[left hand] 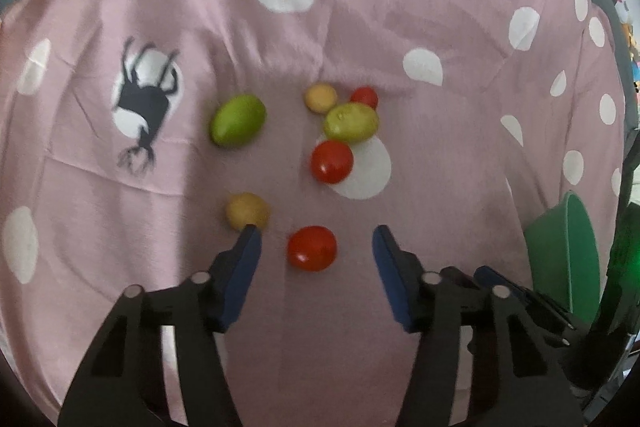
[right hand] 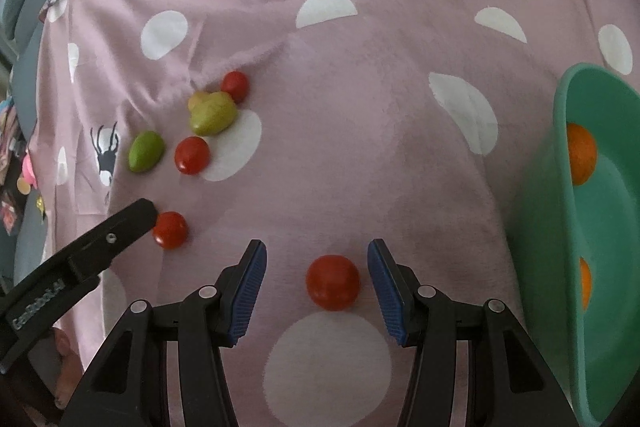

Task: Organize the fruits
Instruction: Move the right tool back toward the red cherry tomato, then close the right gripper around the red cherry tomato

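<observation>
The left tool (left hand: 317, 239) is spread wide, and a red tomato (left hand: 312, 248) lies on the cloth between its blue pads (left hand: 244, 275), nearer the left pad and touching neither. Just past the left fingertip sits a small yellowish fruit (left hand: 247, 211). Farther ahead lie another red tomato (left hand: 332, 161), a yellow-green fruit (left hand: 351, 122) touching it from beyond, a bright green fruit (left hand: 238, 120) off to the left, and at the far end a pale yellow fruit (left hand: 321, 97) beside a small red one (left hand: 365, 96).

The right tool (right hand: 317, 253) is also spread wide, straddling a red tomato (right hand: 333, 281) that rests on the cloth without touching either pad. To its right stands a green bowl (right hand: 560, 227) holding two orange fruits (right hand: 581, 153). To its left, the left tool's dark finger reaches in next to another tomato.

Everything rests on a pink cloth with white dots (right hand: 360, 47) and a dark deer print (left hand: 142, 103).
</observation>
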The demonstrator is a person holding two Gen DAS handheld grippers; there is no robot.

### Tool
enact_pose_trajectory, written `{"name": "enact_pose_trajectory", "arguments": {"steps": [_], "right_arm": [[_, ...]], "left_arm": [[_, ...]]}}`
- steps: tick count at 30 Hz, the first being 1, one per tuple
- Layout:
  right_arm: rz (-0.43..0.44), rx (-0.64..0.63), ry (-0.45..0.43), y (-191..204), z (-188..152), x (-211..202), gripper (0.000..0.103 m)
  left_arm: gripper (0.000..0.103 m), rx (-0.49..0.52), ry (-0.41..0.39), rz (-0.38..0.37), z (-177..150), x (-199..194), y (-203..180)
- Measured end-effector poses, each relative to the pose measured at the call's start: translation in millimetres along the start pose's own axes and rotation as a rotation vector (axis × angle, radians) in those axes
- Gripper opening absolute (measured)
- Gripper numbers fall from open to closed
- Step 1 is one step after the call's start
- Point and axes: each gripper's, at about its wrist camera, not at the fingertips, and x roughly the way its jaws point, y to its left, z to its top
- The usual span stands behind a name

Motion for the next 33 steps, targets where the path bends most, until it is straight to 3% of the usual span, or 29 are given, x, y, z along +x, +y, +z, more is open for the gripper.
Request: {"name": "enact_pose_trajectory", "arguments": {"steps": [9, 20, 26, 28, 33], "right_arm": [[-0.021, -0.041, 0.027, 3.7, -2.6, 7.5, 0.053], [-0.045, -0.088, 0.024, 7.5, -1.9, 10.1, 0.053], [-0.073, -0.114, 0.014, 6.9, -4.9, 8.9, 0.038], [-0.069, -0.120, 0.013, 6.7, -5.6, 8.8, 0.029], [-0.085, -0.131, -0.007, 7.2, -6.4, 7.3, 0.029]], "left_arm": [[0.053, -0.010, 0.040, 0.003, -0.2, 17.1, -0.8], [0.045, -0.015, 0.054, 0.020, 1.6, 31.0, -3.4], [0.029, -0.010, 0.042, 0.041, 2.5, 33.7, -1.9], [0.030, -0.008, 0.038, 0.050, 2.4, 35.7, -2.7], [0.029, -0.011, 0.037, 0.052, 1.9, 36.1, -0.2]]}}
